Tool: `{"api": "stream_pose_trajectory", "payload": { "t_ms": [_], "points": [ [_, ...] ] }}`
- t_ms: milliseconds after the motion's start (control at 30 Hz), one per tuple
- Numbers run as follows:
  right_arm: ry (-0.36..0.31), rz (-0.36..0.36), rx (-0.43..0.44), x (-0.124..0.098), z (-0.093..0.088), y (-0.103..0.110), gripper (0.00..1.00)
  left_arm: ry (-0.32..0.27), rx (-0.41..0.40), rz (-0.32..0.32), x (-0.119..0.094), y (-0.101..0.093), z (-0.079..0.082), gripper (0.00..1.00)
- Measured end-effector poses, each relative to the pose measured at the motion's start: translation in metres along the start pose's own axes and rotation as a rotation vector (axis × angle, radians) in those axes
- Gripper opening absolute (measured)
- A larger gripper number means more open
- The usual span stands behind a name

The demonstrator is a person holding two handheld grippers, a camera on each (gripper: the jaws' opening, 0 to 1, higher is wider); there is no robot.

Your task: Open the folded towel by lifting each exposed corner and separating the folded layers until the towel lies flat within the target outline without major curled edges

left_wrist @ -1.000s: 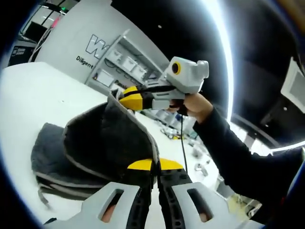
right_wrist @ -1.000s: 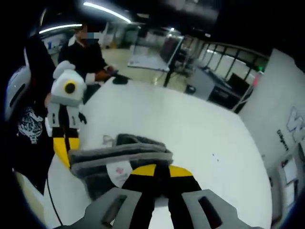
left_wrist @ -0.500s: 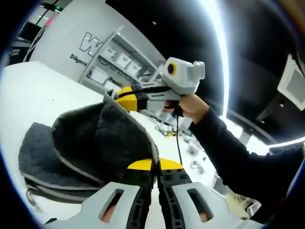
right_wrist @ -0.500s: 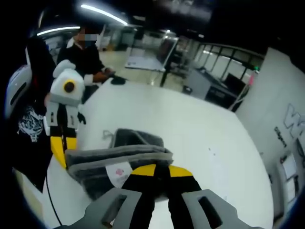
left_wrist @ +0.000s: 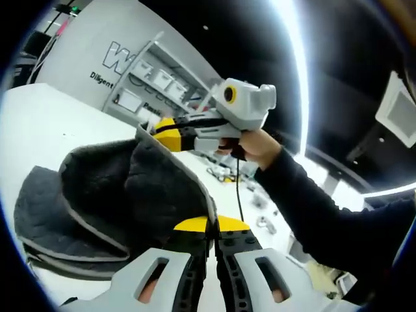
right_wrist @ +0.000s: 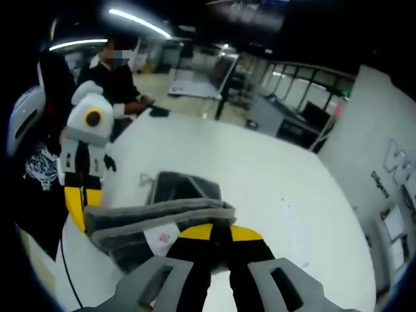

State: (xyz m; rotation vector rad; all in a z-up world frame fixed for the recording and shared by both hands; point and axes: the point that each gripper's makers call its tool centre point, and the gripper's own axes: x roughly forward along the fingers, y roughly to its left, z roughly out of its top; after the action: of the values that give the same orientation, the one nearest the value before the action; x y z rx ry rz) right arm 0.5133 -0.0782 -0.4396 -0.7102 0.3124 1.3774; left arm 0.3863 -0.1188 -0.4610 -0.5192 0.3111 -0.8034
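**Both grippers clamped, held up off the table**

Your left gripper (left_wrist: 211,229) rises from 6 o'clock in the left gripper view, jaws pressed together with the yellow tips meeting on the gray towel (left_wrist: 130,188) edge. At 12 to 1 o'clock in that view, your right hand (left_wrist: 257,144) grips the handle of the right gripper (left_wrist: 156,130), dark sleeve running off toward 4 o'clock; its yellow tips pinch the towel's upper corner.

In the right gripper view, your right gripper (right_wrist: 213,235) comes up from 6 o'clock, jaws closed on the towel (right_wrist: 162,218) fold. Your left gripper (right_wrist: 81,201) hangs at 9 o'clock, pointing downward, yellow tips at the towel's end.
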Motion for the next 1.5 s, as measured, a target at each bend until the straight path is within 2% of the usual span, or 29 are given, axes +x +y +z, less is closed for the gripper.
{"api": "stream_pose_trajectory", "payload": {
  "t_ms": [567, 933, 1200, 1500],
  "points": [
    [-0.008, -0.026, 0.014, -0.015, -0.028, -0.001, 0.03, 0.042, 0.009, -0.032, 0.022, -0.011, -0.012, 0.00],
    [-0.017, -0.042, 0.067, -0.025, -0.048, -0.005, 0.03, 0.056, 0.012, -0.052, 0.031, -0.019, -0.019, 0.00],
    [-0.028, -0.055, 0.084, -0.030, -0.053, -0.004, 0.03, 0.066, 0.029, -0.060, 0.037, -0.025, -0.024, 0.00],
    [-0.030, -0.063, 0.106, -0.038, -0.067, -0.003, 0.03, 0.090, 0.038, -0.068, 0.045, -0.029, -0.033, 0.00]
  ]
}}
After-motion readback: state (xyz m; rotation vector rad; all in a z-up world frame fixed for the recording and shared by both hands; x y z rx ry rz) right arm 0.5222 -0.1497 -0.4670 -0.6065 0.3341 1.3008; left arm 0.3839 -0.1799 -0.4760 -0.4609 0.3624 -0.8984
